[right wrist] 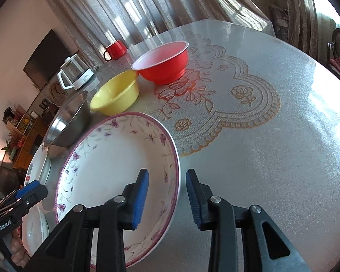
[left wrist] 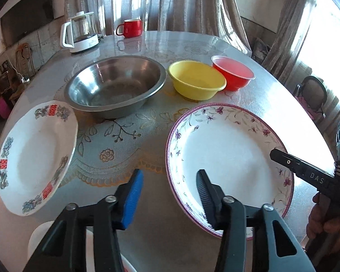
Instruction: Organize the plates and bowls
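Note:
A purple-rimmed floral plate [left wrist: 229,156] lies on the table at the near right; it also shows in the right wrist view [right wrist: 111,158]. My left gripper [left wrist: 170,174] is open, its fingers astride the plate's left rim. My right gripper [right wrist: 166,174] is open, its fingers astride the plate's right rim; it also enters the left wrist view from the right [left wrist: 281,156]. A white plate with red and blue patterns [left wrist: 36,154] lies at the left. Behind stand a steel bowl [left wrist: 115,83], a yellow bowl [left wrist: 197,79] and a red bowl [left wrist: 233,72].
A white-and-glass kettle [left wrist: 79,34] and a red mug [left wrist: 129,28] stand at the table's far edge. Another white dish [right wrist: 34,231] shows under my left gripper. A chair [left wrist: 312,95] stands to the right of the round table [left wrist: 147,45].

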The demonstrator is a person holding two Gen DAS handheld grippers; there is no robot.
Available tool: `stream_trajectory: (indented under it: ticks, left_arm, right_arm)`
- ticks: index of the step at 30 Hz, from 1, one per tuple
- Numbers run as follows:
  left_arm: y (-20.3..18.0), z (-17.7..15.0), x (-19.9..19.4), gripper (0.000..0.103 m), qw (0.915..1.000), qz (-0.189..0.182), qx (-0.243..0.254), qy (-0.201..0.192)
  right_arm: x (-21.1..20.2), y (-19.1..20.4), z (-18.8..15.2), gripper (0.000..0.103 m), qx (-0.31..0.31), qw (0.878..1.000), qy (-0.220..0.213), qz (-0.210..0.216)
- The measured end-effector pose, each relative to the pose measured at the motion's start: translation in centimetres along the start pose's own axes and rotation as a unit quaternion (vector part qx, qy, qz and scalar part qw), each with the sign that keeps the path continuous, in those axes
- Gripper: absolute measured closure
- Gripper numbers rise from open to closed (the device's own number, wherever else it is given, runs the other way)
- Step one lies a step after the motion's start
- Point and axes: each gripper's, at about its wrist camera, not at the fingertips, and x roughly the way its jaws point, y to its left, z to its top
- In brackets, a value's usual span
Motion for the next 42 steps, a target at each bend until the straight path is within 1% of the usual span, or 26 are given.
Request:
stream_trajectory:
  ticks: [2, 4, 7, 8, 11, 16, 21, 22, 23, 25, 26, 29, 32, 35, 38, 42]
  left_arm:
    - [0.0, 0.3, 1.3, 0.068, 0.9997, -0.006, -0.001, 0.022]
    - [-0.1, 0.5, 2.1, 0.070, 0.9995, -0.004, 0.004, 0.031]
    - [-0.4, 0.3, 2.8, 0.073, 0.9988, -0.019, 0.007, 0.046]
    - [-0.4, 0.1, 3.0, 0.074, 0.9988, -0.015, 0.009, 0.046]
    - [-0.4, -0.3, 2.9, 0.074, 0.9990, -0.014, 0.006, 0.042]
    - [0.2, -0.9, 2.1, 0.075, 0.9991, -0.025, -0.006, 0.033]
    - [0.3, -1.5, 1.0, 0.075, 0.9993, -0.026, -0.003, 0.026]
    - [0.3, -1.6, 0.7, 0.075, 0.9994, -0.026, -0.002, 0.024]
    - [0.3, -1.7, 0.5, 0.075, 0.9996, -0.017, 0.000, 0.023]
    - [0.8, -1.9, 0.3, 0.075, 0.9998, 0.005, -0.002, 0.018]
    - [1.3, -2.0, 0.2, 0.075, 0.9998, 0.006, -0.007, 0.018]
    - [2.6, -2.0, -0.2, 0.075, 0.9993, 0.004, -0.031, 0.021]
    - [3.6, -2.4, -0.7, 0.075, 0.9991, 0.011, -0.036, 0.020]
    - [4.0, -2.3, -0.3, 0.075, 0.9987, 0.019, -0.043, 0.019]
    - [4.7, -2.4, -0.5, 0.075, 0.9984, 0.015, -0.052, 0.018]
    - [5.9, -2.6, -0.9, 0.075, 0.9973, 0.018, -0.070, 0.012]
  right_arm:
    - [0.2, 0.2, -0.1, 0.069, -0.007, 1.000, 0.005, 0.009]
    - [0.2, 0.3, -0.1, 0.069, -0.011, 1.000, 0.005, 0.009]
    - [0.3, 0.2, -0.1, 0.069, -0.017, 1.000, 0.005, 0.014]
    - [0.3, 0.2, -0.2, 0.069, -0.019, 1.000, 0.005, 0.014]
    - [0.3, 0.5, -0.2, 0.069, -0.025, 1.000, 0.003, 0.008]
    - [0.3, 1.0, -0.3, 0.068, -0.042, 0.999, 0.002, -0.009]
    - [0.3, 0.8, -0.2, 0.068, -0.038, 0.999, 0.002, -0.010]
    - [0.3, 0.8, -0.2, 0.068, -0.037, 0.999, 0.002, -0.010]
    - [0.3, 0.8, -0.2, 0.068, -0.036, 0.999, 0.002, -0.010]
    - [0.4, 1.1, -0.4, 0.068, -0.034, 0.999, 0.010, 0.009]
    - [0.5, 1.5, -0.5, 0.068, -0.039, 0.999, 0.012, 0.015]
    - [0.8, 2.8, -0.9, 0.068, -0.054, 0.998, 0.014, 0.011]
    - [1.1, 3.4, -1.0, 0.069, -0.056, 0.998, 0.023, 0.029]
    - [1.4, 4.4, -1.3, 0.068, -0.070, 0.997, 0.028, 0.032]
    - [1.6, 5.3, -1.4, 0.069, -0.077, 0.996, 0.030, 0.027]
    - [1.8, 6.1, -1.7, 0.069, -0.088, 0.995, 0.037, 0.033]
